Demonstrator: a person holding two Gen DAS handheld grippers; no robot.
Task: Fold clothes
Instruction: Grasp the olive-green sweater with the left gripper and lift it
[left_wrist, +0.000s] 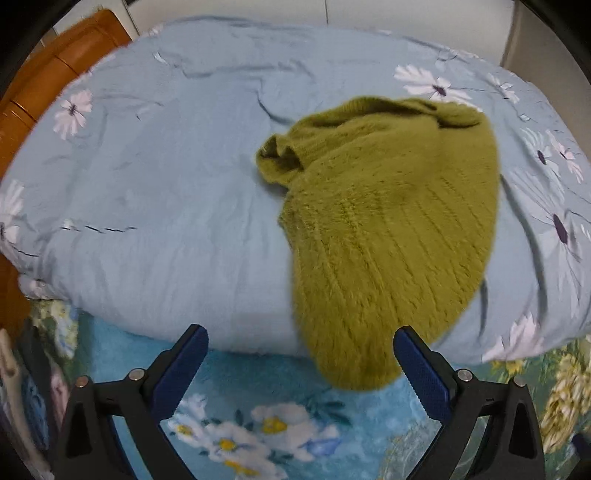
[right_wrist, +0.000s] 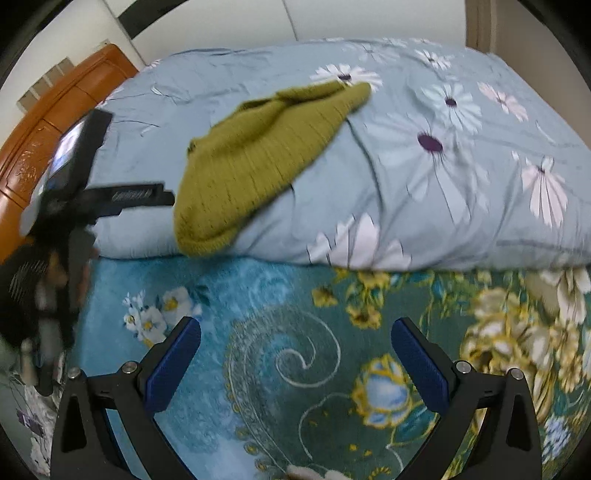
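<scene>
Your left gripper (left_wrist: 301, 338), black-framed with blue ribbed pads, stands with its jaws spread wide and nothing between them. Its right pad sits just beside the near hem of the olive-green fuzzy ribbed knit sweater (left_wrist: 388, 229), and from the left wrist view contact cannot be confirmed. In the right wrist view the same left gripper (right_wrist: 162, 195) appears at the left, blurred, with a finger tip close to the sweater's (right_wrist: 255, 158) left edge.

Your right gripper (right_wrist: 295, 332) is likewise released, jaws wide apart and empty. It hangs over the teal floral blanket (right_wrist: 258, 332) with yellow and white blossoms, well apart from the sweater.

The sweater lies in a loosely gathered, rounded heap on the pale blue quilted duvet (left_wrist: 166, 177) printed with white daisies. Its lower edge droops over the duvet's near fold and reaches down toward the teal blanket (left_wrist: 258, 387) below. A rumpled cuff or collar section bunches at the heap's left side, and the far edge shows a folded ridge. The garment is not flat and not neatly squared.

An orange-brown carved wooden headboard (right_wrist: 44, 136) runs along the left side of the bed. A pale wall (right_wrist: 369, 18) stands behind it. Both views show motion blur toward the edges.
</scene>
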